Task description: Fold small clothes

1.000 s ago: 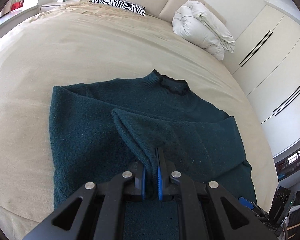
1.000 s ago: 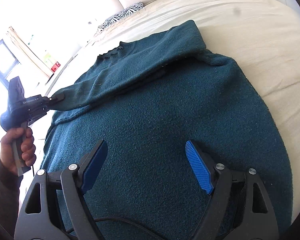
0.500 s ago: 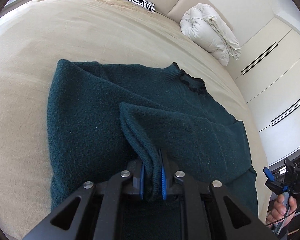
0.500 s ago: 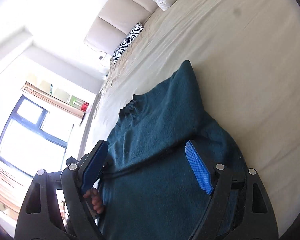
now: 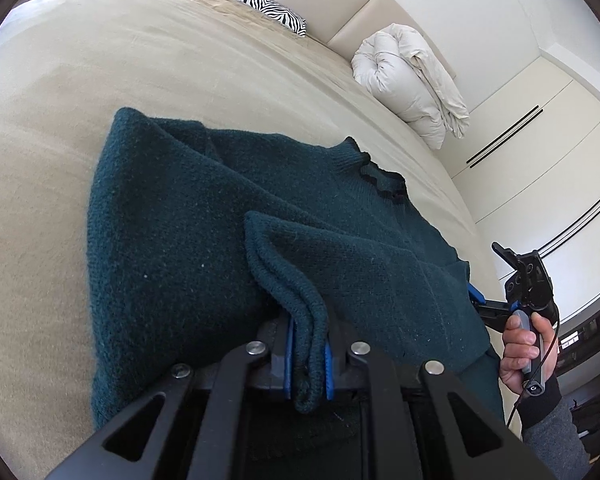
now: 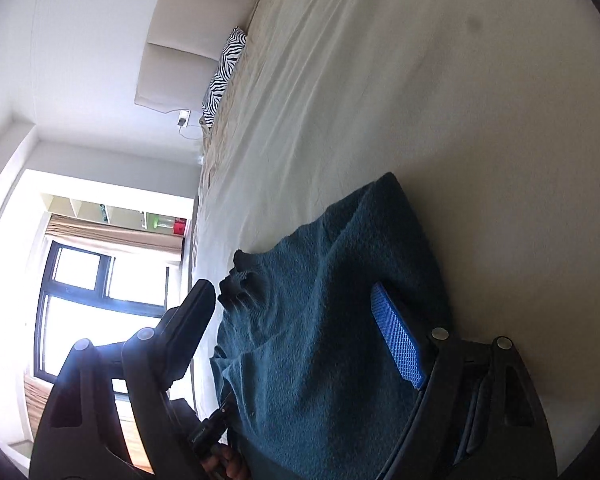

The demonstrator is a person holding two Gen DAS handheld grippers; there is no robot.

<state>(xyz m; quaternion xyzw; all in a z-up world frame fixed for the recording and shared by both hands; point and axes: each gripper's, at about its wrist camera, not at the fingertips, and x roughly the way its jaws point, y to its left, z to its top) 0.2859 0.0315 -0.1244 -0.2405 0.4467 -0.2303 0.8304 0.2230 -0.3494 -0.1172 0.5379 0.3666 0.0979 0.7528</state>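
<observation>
On the bed (image 5: 100,80), left claw (image 5: 308,360) pinches sweater (image 5: 172,240).

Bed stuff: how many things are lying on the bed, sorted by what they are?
Dark teal sweater: 1
Zebra-print pillow: 1
Rolled white duvet: 1
Total: 3, all lying on the beige bed.

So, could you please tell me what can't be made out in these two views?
- Sweater hem: left wrist view, hidden behind the left tongs.
- Sleeve cuff tip: pinched between the left tongs' pads, partly hidden.
- Sweater's other sleeve: neither view shows it clearly.
- Right tongs: right wrist view, near finger backlit by the window.
</observation>
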